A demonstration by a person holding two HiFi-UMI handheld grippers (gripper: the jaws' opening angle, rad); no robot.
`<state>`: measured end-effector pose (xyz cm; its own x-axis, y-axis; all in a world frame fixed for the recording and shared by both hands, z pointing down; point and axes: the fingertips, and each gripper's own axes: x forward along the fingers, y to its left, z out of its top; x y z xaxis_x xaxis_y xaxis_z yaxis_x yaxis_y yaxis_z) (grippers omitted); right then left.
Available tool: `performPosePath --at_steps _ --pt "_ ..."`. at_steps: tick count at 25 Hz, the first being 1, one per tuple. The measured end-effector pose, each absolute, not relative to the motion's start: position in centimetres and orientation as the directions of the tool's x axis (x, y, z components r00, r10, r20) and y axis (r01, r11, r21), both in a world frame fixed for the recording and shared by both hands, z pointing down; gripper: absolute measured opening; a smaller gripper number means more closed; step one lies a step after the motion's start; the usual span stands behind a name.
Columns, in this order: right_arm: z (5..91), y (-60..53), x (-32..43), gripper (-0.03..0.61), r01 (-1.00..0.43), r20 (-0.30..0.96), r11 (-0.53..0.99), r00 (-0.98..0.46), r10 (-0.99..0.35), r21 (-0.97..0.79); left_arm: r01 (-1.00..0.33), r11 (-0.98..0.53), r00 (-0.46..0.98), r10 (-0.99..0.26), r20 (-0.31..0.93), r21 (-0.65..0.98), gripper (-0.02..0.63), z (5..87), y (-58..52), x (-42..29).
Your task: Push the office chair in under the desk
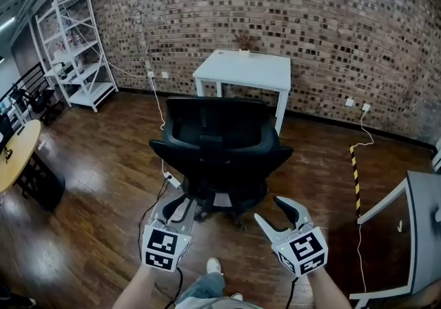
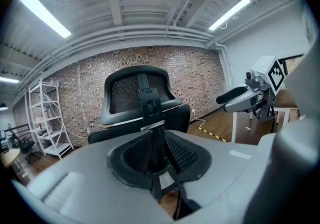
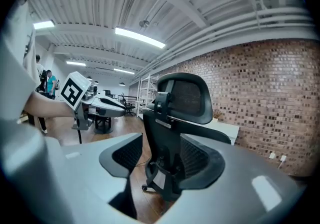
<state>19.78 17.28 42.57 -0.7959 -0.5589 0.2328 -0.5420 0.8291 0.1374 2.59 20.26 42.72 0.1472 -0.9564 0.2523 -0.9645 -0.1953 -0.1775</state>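
Observation:
A black office chair stands on the wood floor with its back toward me, and a white desk stands just beyond it against the brick wall. My left gripper hovers low behind the chair's left side, its jaws a narrow gap apart with nothing between them. Behind the chair's right side my right gripper is open wide and empty. Neither touches the chair. The left gripper view frames the chair's mesh back between its pads, and the right gripper view does the same.
A white shelf unit stands at the back left. A round wooden table is at the left and a grey desk at the right. A cable and power strip lie by the chair's base. Striped tape marks the floor.

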Motion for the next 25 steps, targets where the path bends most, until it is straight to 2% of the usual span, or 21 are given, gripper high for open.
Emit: performPosePath --at_steps 4,15,25 --pt "41.2 13.4 19.2 0.232 -0.521 0.23 0.827 -0.796 -0.56 0.209 -0.94 -0.223 0.151 -0.95 0.274 -0.257 0.095 42.3 16.7 -0.5" --pt "41.7 5.1 17.6 0.3 -0.39 0.348 0.802 -0.751 -0.561 0.452 -0.835 -0.322 0.149 -0.913 0.38 -0.447 0.169 43.7 10.0 -9.8" --pt "45.0 -1.2 18.3 0.31 -0.239 0.559 0.83 -0.641 -0.525 0.505 -0.678 -0.439 0.15 -0.868 0.474 -0.589 0.199 45.5 5.2 -14.5"
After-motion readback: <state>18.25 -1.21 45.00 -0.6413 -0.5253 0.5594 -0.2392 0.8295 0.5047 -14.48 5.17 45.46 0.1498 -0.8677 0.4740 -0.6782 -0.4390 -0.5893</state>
